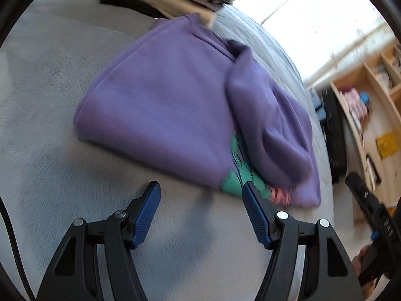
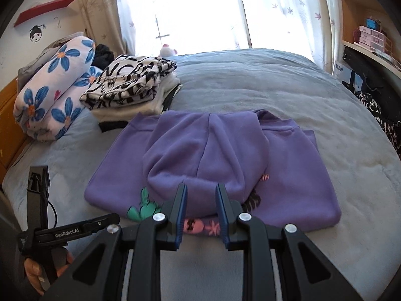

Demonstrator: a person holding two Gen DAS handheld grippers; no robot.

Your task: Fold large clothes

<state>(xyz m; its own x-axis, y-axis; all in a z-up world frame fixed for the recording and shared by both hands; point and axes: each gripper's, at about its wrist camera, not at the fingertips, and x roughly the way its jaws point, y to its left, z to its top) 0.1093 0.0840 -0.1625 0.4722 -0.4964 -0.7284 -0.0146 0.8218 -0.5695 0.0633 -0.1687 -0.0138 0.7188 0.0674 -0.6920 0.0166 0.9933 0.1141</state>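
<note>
A purple hoodie (image 2: 288, 175) lies folded on the grey bed cover (image 2: 313, 95), its hood (image 2: 200, 150) laid flat on top and a green and pink print showing at the near edge. It also shows in the left wrist view (image 1: 163, 105). My right gripper (image 2: 201, 193) is open and empty, its blue pads just above the hood's near edge. My left gripper (image 1: 201, 190) is open wide and empty, above the bed cover (image 1: 50, 75) just short of the hoodie's near corner. The left gripper also shows at the left of the right wrist view (image 2: 37, 175).
A stack of folded clothes with a black and white printed top (image 2: 130, 85) stands behind the hoodie on the left, touching its far edge. A rolled flowered blanket (image 2: 55, 87) lies beside it. Wooden shelves (image 2: 363, 32) and a black bag (image 1: 333, 135) stand right of the bed.
</note>
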